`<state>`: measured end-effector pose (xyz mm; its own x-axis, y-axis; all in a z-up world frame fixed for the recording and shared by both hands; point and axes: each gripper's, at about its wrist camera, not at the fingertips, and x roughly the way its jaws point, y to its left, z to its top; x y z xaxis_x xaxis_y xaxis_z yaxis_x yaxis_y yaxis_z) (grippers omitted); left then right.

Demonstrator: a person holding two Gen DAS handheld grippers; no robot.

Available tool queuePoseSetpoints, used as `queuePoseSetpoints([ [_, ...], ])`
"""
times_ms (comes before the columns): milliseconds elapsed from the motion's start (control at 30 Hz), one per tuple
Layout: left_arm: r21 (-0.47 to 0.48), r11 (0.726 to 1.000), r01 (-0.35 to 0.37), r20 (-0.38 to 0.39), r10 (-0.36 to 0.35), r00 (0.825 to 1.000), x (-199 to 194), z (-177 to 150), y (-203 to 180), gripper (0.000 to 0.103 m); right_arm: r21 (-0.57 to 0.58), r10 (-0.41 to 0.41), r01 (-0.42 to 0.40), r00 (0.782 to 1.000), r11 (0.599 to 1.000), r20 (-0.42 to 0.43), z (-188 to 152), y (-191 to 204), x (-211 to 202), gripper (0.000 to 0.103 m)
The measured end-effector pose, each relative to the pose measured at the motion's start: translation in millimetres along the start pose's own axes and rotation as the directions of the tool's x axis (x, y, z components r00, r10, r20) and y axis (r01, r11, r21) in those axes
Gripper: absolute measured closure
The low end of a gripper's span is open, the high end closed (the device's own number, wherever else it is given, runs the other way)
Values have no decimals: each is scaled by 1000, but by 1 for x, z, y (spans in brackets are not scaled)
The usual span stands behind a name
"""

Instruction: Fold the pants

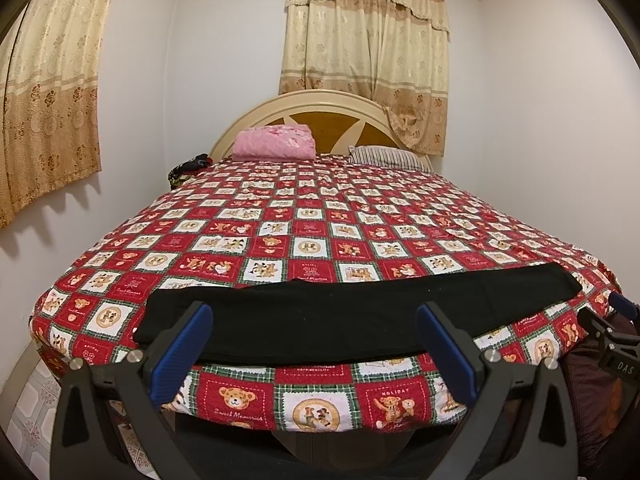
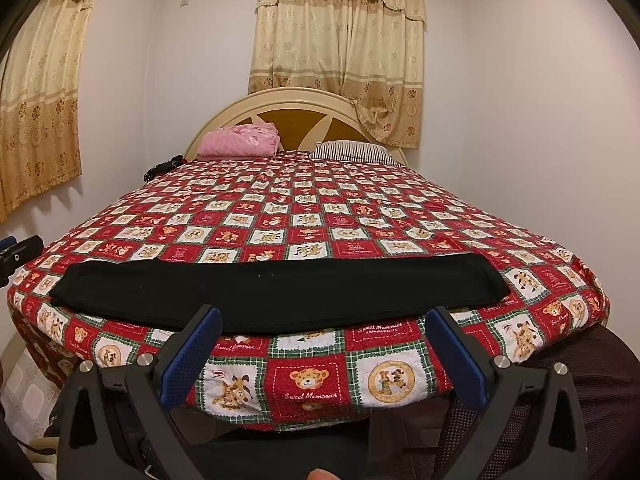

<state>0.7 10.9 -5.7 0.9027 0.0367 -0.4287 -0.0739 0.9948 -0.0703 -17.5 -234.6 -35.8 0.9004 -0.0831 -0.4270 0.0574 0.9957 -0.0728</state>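
Black pants lie flat as a long narrow strip across the near edge of the bed; they also show in the right wrist view. My left gripper is open and empty, its blue-padded fingers just in front of the strip's left half. My right gripper is open and empty, a little short of the strip's right half. The right gripper's body shows at the right edge of the left wrist view, and the left gripper's body at the left edge of the right wrist view.
The bed carries a red teddy-bear patchwork quilt. A folded pink blanket and a striped pillow lie by the headboard. Walls and curtains close in on both sides. Tiled floor lies at the bed's left.
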Motion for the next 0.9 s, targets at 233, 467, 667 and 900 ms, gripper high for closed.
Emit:
queuePoseSetpoints([
  [233, 4, 1000, 0, -4, 0, 1000, 0, -3, -2, 0, 1, 2, -2, 1000, 1000, -8, -1, -2, 3, 1],
  [467, 10, 1000, 0, -16, 0, 1000, 5, -8, -4, 0, -2, 8, -8, 1000, 1000, -15, -2, -3, 5, 1],
  [667, 16, 1000, -5, -33, 6, 999, 10, -9, -4, 0, -4, 11, -11, 1000, 1000, -16, -3, -3, 6, 1],
  [900, 22, 999, -24, -59, 25, 998, 21, -10, 2, 0, -6, 11, -11, 999, 1000, -33, -7, -3, 14, 1],
])
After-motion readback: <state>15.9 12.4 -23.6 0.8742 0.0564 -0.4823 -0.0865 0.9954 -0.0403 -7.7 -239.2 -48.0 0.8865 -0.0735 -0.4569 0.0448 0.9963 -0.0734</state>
